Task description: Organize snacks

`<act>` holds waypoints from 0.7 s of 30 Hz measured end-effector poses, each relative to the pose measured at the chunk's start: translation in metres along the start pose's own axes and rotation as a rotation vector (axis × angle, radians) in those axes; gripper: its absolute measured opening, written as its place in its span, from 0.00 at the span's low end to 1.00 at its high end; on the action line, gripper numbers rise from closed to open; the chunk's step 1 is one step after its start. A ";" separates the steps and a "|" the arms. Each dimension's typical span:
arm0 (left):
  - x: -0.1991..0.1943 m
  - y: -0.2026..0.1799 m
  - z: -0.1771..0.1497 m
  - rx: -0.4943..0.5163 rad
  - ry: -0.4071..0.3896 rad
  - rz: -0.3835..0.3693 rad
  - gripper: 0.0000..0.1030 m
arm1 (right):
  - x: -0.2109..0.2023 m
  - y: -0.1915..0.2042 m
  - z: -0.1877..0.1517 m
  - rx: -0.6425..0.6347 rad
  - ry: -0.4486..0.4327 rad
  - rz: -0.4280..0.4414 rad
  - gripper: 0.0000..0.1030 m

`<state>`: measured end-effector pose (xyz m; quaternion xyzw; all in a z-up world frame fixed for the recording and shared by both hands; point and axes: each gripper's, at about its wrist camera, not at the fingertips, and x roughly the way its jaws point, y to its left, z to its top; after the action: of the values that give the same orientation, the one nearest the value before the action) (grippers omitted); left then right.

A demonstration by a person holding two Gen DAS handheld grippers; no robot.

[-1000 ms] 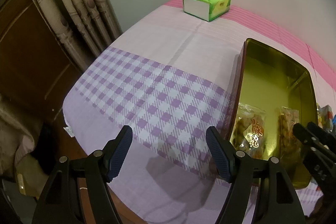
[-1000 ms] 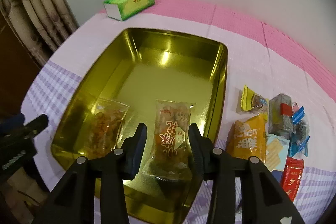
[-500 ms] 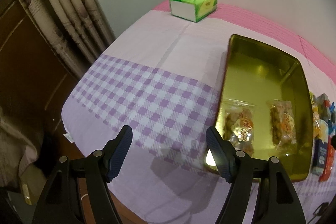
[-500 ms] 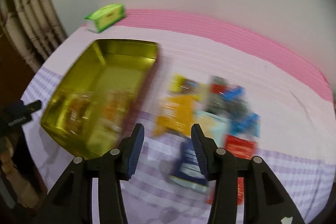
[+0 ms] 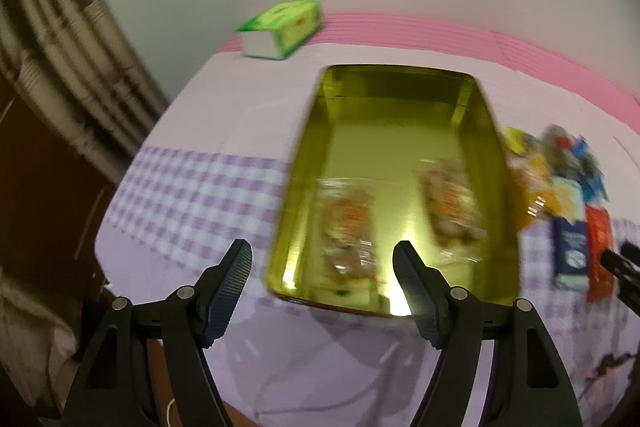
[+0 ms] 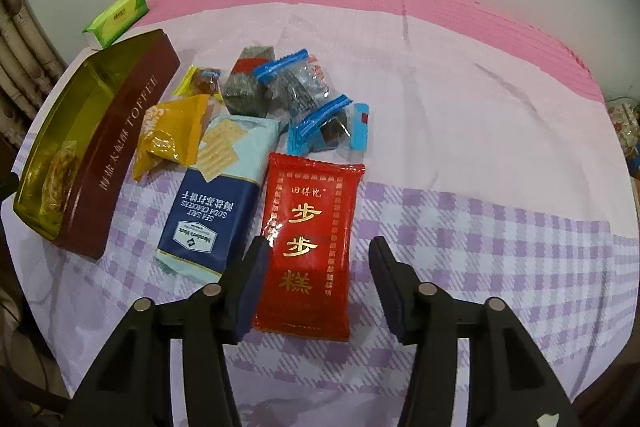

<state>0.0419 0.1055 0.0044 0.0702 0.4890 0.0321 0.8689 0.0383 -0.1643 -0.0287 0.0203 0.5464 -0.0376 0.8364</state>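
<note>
- Here, the right gripper [image 6: 316, 275] is hanging over the red snack packet [image 6: 310, 243], its jaws opening and gripping nothing; the packet is lying flat on the checked cloth [image 6: 480, 227], partly between the fingers.
- Just beside it, the blue soda cracker pack [image 6: 212, 211] is touching the red packet's edge, so a closing finger is risking catching both wrappers.
- Being slick and flat, the film is likely sliding out of a shallow pinch.
- Meanwhile, the left gripper [image 5: 322, 287] is hovering wide and empty before the gold toffee tin [image 5: 492, 155], where two clear snack bags [image 5: 352, 227] are already lying; a nudge is risking shifting the tin.
</note>
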 end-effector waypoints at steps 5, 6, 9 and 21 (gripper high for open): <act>-0.008 -0.037 0.000 0.062 0.002 -0.065 0.72 | 0.010 0.003 0.005 0.006 -0.003 0.017 0.51; -0.008 -0.044 0.000 0.071 0.005 -0.075 0.72 | 0.012 0.004 0.006 0.008 -0.008 0.019 0.52; -0.007 -0.065 0.001 0.112 0.015 -0.094 0.72 | 0.016 0.005 0.010 0.011 -0.011 0.034 0.52; 0.004 -0.127 0.008 0.198 0.064 -0.162 0.72 | 0.031 0.010 0.015 0.001 -0.029 0.047 0.44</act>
<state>0.0492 -0.0201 -0.0138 0.1149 0.5214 -0.0844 0.8413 0.0651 -0.1564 -0.0513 0.0332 0.5337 -0.0185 0.8448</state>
